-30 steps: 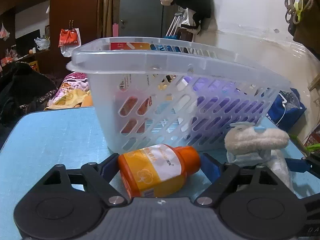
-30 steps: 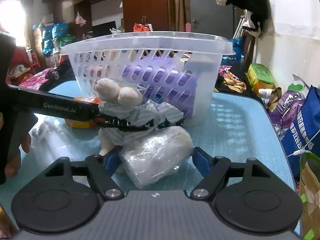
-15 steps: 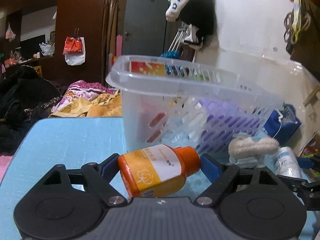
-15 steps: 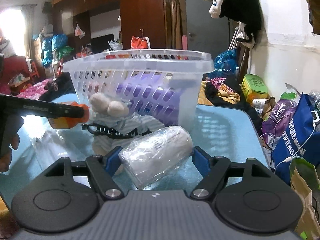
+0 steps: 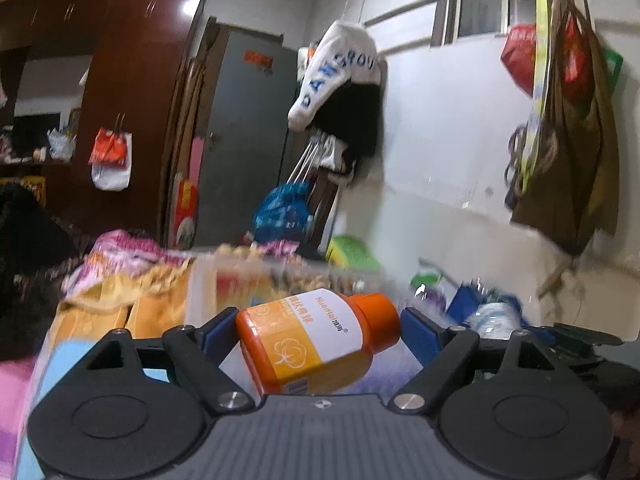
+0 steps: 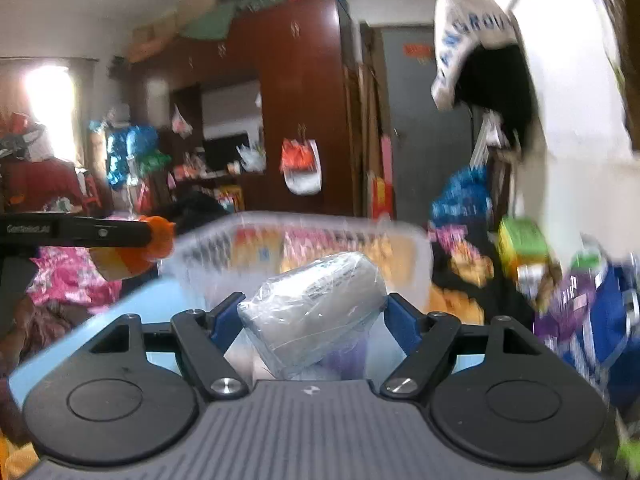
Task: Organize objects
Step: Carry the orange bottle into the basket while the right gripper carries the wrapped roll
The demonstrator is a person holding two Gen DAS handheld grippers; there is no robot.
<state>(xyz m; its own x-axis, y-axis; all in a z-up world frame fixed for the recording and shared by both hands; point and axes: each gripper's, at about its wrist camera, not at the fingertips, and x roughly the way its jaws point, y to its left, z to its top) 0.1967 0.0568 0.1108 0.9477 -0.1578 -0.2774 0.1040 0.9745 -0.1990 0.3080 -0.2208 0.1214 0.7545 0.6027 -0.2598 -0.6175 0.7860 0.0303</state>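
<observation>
My left gripper [image 5: 316, 326] is shut on an orange bottle [image 5: 316, 344] with a white label and orange cap, held lying sideways up in the air. My right gripper [image 6: 312, 314] is shut on a clear plastic-wrapped grey roll [image 6: 316, 306], also lifted. The white slotted basket [image 6: 408, 240] stands just below and ahead of the right gripper, its rim blurred. In the left wrist view the basket [image 5: 208, 276] shows only as a blurred rim under the bottle. The left gripper and the bottle's cap [image 6: 158, 236] show at the left of the right wrist view.
The blue table top [image 6: 136, 304] lies below. A blue bag [image 6: 608, 320] and a green box [image 6: 520, 240] sit to the right. A white wall [image 5: 460, 168] with hanging clothes is ahead right, a brown wardrobe [image 5: 132, 120] behind.
Both grippers have risen with their loads from table level to above the basket rim. The plush toy and the basket's side wall have dropped out of view.
</observation>
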